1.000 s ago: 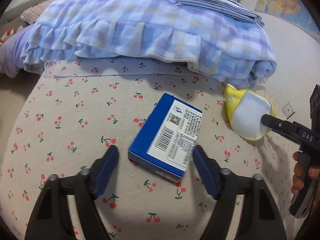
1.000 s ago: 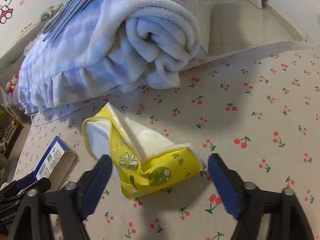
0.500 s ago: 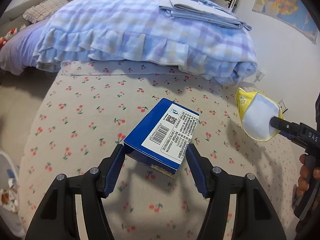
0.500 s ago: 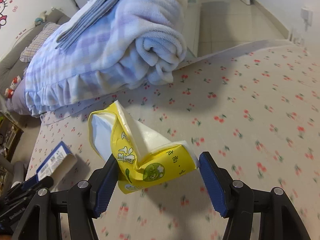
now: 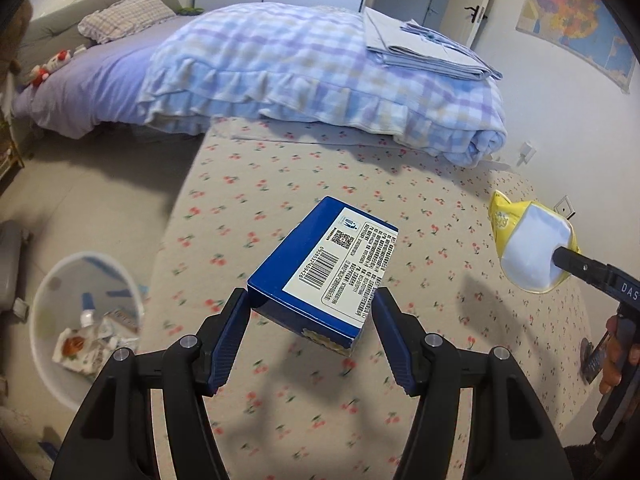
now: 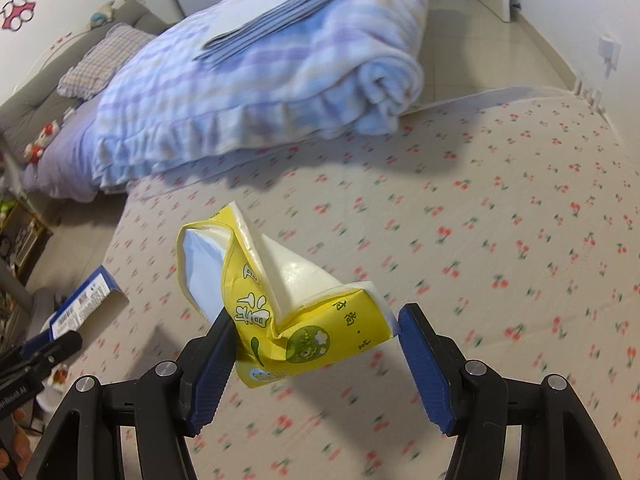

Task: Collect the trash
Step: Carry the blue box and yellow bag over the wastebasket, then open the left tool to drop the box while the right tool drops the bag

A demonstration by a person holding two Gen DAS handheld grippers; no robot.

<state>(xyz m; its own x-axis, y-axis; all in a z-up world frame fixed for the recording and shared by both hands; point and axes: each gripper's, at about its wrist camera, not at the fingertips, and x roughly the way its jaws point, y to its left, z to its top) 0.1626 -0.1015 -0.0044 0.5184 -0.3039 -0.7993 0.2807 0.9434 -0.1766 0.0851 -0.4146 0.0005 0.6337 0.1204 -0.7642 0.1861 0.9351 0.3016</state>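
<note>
A blue box [image 5: 324, 268] with a white barcode label hangs above the cherry-print bedspread [image 5: 408, 216], clamped between the blue pads of my left gripper [image 5: 310, 322]. A crumpled yellow tissue pack [image 6: 296, 304] with white tissue showing is pinched in my right gripper [image 6: 316, 340], also lifted off the bed. In the left wrist view the tissue pack [image 5: 532, 252] and the right gripper's finger sit at the far right. The box [image 6: 82, 304] shows at the left edge of the right wrist view. A white mesh trash bin [image 5: 86, 320] holding wrappers stands on the floor at lower left.
A folded blue-plaid blanket [image 5: 320, 76] with a folded grey sheet [image 5: 424, 50] on top lies across the far side of the bed. A checked pillow [image 5: 124, 14] and a small plush toy [image 5: 50, 66] lie on the lilac bed beyond. A person's hand [image 5: 616, 356] grips the right tool.
Both grippers have risen off the bedspread and pulled back, carrying the box and the tissue pack. The trash bin on the floor has come into the left wrist view.
</note>
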